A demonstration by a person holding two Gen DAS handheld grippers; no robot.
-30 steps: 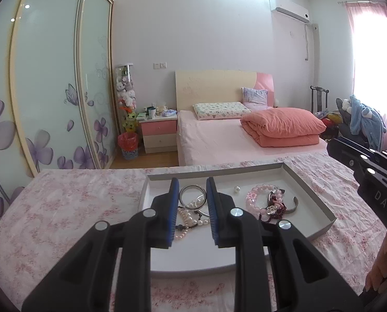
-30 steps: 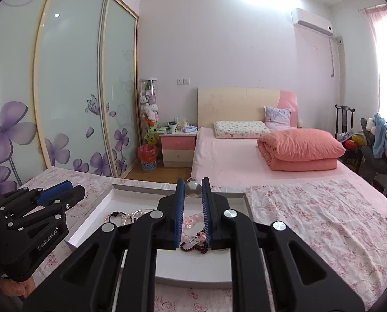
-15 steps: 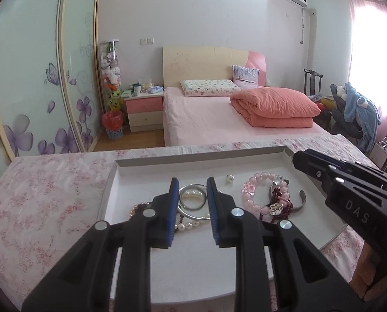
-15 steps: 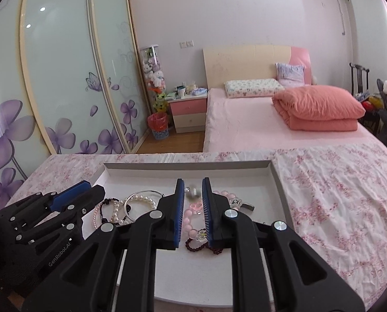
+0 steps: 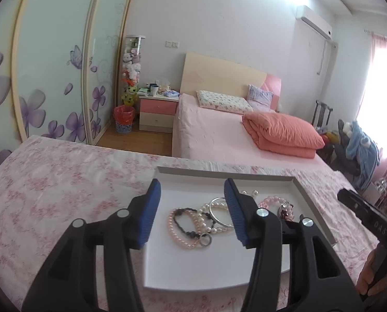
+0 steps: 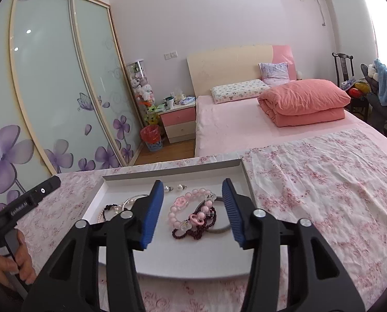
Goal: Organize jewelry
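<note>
Jewelry, assorted, lying in a shallow white tray [image 5: 301, 189] on a table covered with a pink floral cloth [image 5: 50, 189]. Left group: pearl strand [image 5: 176, 235] looped around a dark bead bracelet [image 5: 185, 230], a small metal ring [image 5: 206, 239] at its near edge, a silver bangle [image 5: 219, 219] just to the right and overlapping the pearls. Far side: two loose pearl earrings [image 6: 174, 188], near the tray's far wall. Right group: pink bead bracelet [image 6: 179, 209] with a flower charm, touching a dark red bead string [image 6: 193, 232] (the two are tangled, with a grey band partly beneath them). Left gripper [image 5: 191, 205]: jaws opening, moderately wide, nothing between the blue pads; they hang over the left group without touching it. Right gripper [image 6: 192, 202]: jaws opening likewise, empty, framing the pink bracelet from above. Each gripper shows at the edge of the other's view, held by a hand [image 6: 14, 260]. Background: bed [image 6: 245, 122] with folded salmon quilt, pink nightstand, sliding wardrobe doors printed with purple flowers.
</note>
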